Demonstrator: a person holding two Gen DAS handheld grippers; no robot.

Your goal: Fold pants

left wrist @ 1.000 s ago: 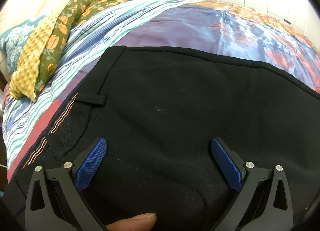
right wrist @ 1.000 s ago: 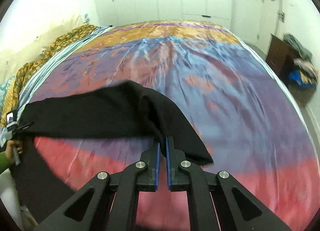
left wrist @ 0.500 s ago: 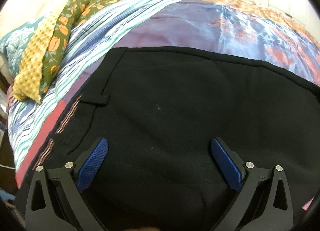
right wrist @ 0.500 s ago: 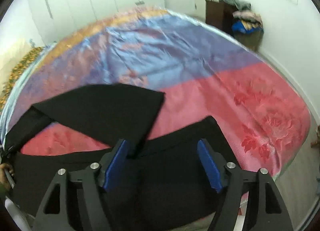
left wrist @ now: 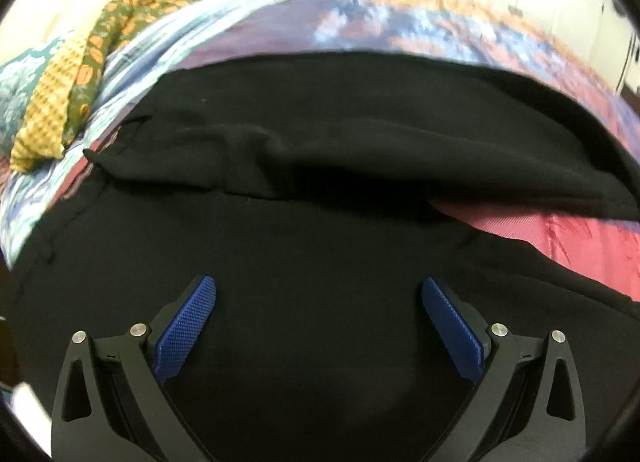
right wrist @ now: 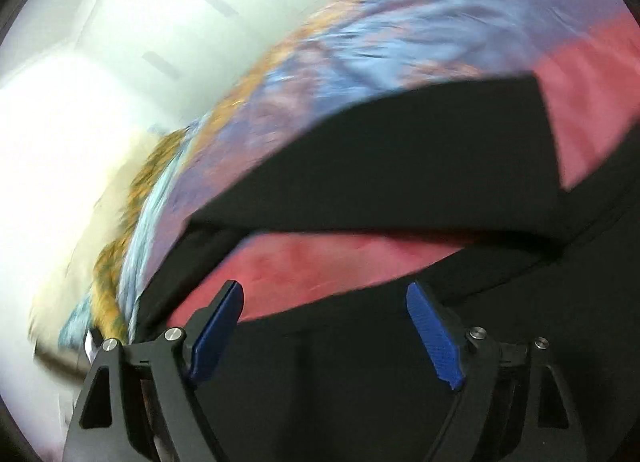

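Note:
Black pants lie on a bed with a red, blue and orange cover. One leg is folded over and lies across the far side, with a strip of red cover showing between it and the near part. My left gripper is open just above the near part of the pants. In the right wrist view the pants show the same fold. My right gripper is open and empty over the near leg. That view is blurred.
A yellow and green patterned cloth lies bunched along the bed's far left edge, beside a striped sheet. White wardrobe doors stand behind the bed.
My right gripper has opened and let go of the pant leg, which now lies folded across the far side. Both cameras have swung; the left gripper stays open.

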